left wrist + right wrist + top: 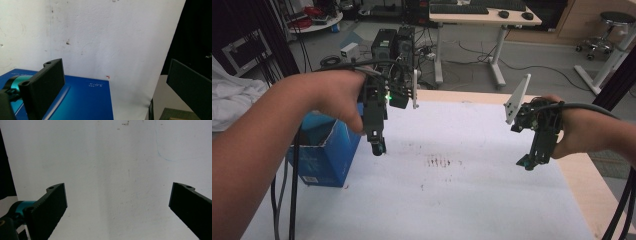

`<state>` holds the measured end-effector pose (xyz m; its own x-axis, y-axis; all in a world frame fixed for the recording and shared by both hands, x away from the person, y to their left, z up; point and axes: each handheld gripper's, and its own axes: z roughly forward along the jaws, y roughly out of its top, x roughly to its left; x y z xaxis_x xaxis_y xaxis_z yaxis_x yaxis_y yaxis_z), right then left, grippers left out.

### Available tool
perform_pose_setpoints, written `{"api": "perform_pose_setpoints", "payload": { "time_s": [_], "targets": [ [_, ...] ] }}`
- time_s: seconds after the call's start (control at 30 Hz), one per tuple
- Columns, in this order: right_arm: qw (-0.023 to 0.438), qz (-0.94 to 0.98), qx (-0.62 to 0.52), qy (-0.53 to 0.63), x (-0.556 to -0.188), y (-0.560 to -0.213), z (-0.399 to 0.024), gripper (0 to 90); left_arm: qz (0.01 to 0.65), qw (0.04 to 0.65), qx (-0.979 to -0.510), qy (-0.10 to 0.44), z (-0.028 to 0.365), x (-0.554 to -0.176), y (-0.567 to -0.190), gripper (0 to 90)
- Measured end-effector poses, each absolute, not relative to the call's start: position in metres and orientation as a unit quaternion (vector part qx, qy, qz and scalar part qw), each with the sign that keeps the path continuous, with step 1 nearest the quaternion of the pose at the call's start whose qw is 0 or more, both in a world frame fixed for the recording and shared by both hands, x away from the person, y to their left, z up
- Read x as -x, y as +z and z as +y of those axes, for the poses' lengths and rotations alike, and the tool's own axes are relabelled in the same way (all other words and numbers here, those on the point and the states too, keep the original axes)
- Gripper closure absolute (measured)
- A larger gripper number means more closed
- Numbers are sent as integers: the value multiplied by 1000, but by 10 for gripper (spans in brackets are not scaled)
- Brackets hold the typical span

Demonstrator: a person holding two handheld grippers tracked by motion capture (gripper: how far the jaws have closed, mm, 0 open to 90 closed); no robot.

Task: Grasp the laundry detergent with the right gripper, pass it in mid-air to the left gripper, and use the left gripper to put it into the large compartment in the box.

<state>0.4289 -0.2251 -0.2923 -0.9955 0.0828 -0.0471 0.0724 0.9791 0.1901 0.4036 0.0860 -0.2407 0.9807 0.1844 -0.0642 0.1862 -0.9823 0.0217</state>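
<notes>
The blue box [326,155] stands at the tabletop's [462,200] left edge, just beside and below the left gripper [378,146], whose fingers [47,85] stand wide apart, empty. The right gripper [527,163] hovers well apart, its fingers [50,207] likewise spread and empty.

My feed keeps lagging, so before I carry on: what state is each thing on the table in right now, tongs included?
Left tongs: open, nothing between the jaws, held above the white sheet next to the box.
Right tongs: open, empty, held over the right side of the sheet.
Blue box: at the table's left edge, top flap up, contents not visible.
White sheet: flat on the table, marked with small dark stains.
</notes>
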Motion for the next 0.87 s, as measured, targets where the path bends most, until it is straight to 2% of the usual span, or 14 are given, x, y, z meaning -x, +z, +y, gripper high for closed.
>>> {"api": "perform_pose_setpoints", "payload": {
  "time_s": [0.87],
  "targets": [
    [30, 993, -43, 104, -425, -293, -224, 9, 95, 12, -995, -32, 93, -401, -238, 16]
  ]
}}
